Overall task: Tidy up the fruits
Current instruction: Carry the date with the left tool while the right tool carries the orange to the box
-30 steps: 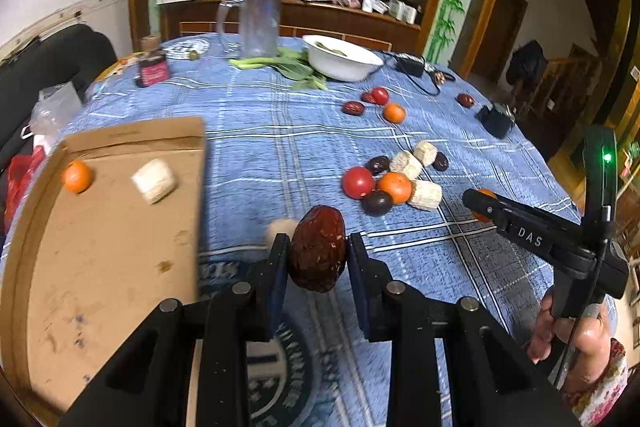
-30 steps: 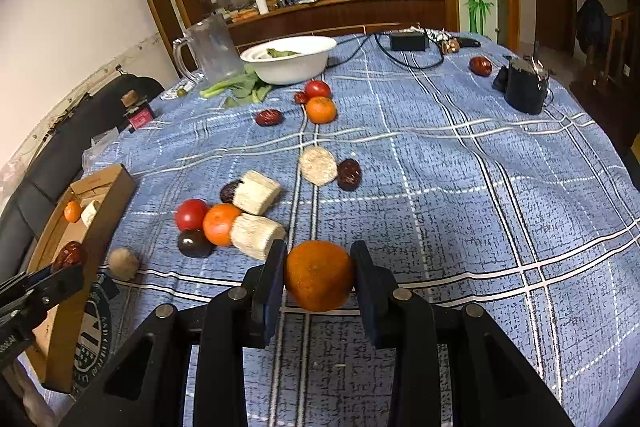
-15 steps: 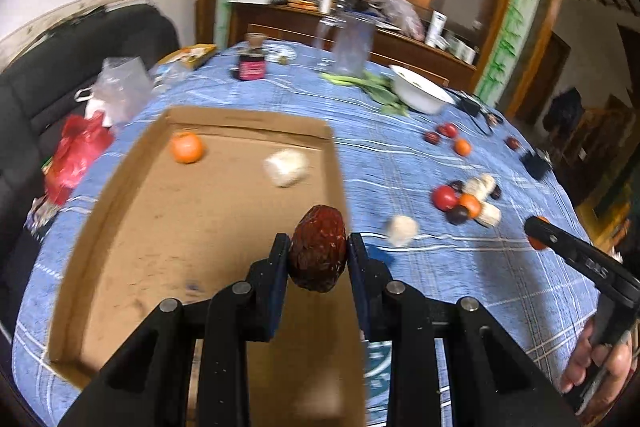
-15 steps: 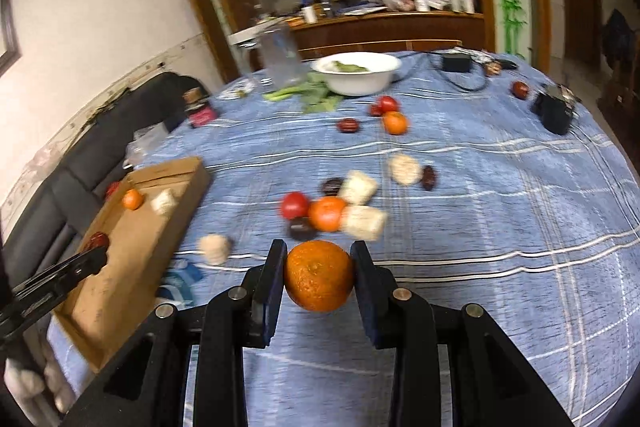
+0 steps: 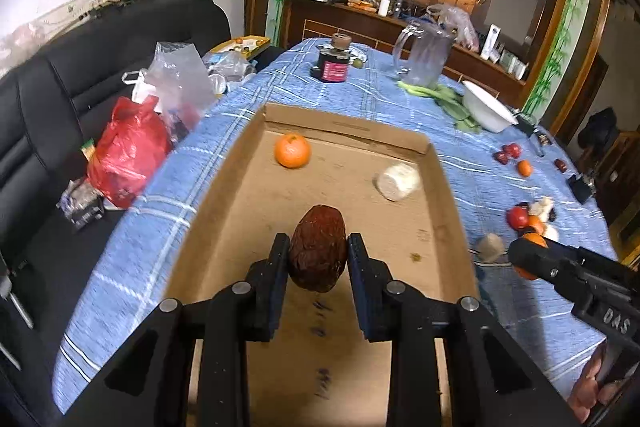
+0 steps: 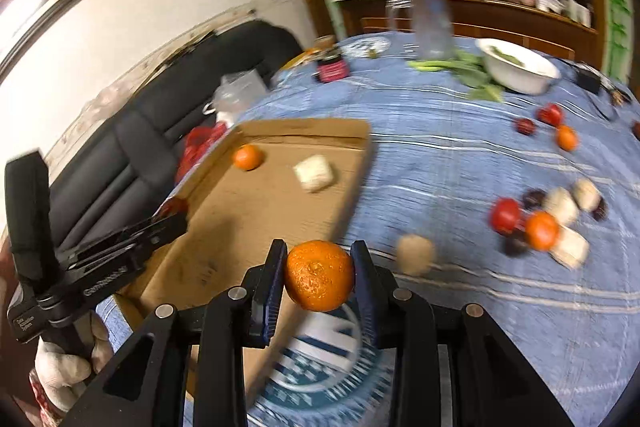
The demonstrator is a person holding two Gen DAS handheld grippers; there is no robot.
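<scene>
While the left hand-held gripper [image 5: 318, 255] tilts down over the cardboard tray [image 5: 442, 187], its pads are clamped on a wrinkled dark red date [image 5: 318, 253], which hangs above the tray's bare floor. Farther in lie a small orange [image 5: 292, 150] and a pale cut chunk [image 5: 397, 182], apart from each other near the far wall. At the right, the right hand-held gripper [image 6: 320, 277] is clamped on a mandarin [image 6: 320, 275], poised over the blue checked cloth of the bench [image 6: 460, 155] just beside the tray's near corner. Loose fruit [image 6: 540, 223] sits clustered farther right, with a pale round piece [image 6: 416, 254] between it and the mandarin. Only the left view shows the red bag [image 5: 128, 151] on the black sofa clearly; the right view is motion-blurred, but shows a gloved hand [image 6: 64, 371] gripping the left tool's handle.
</scene>
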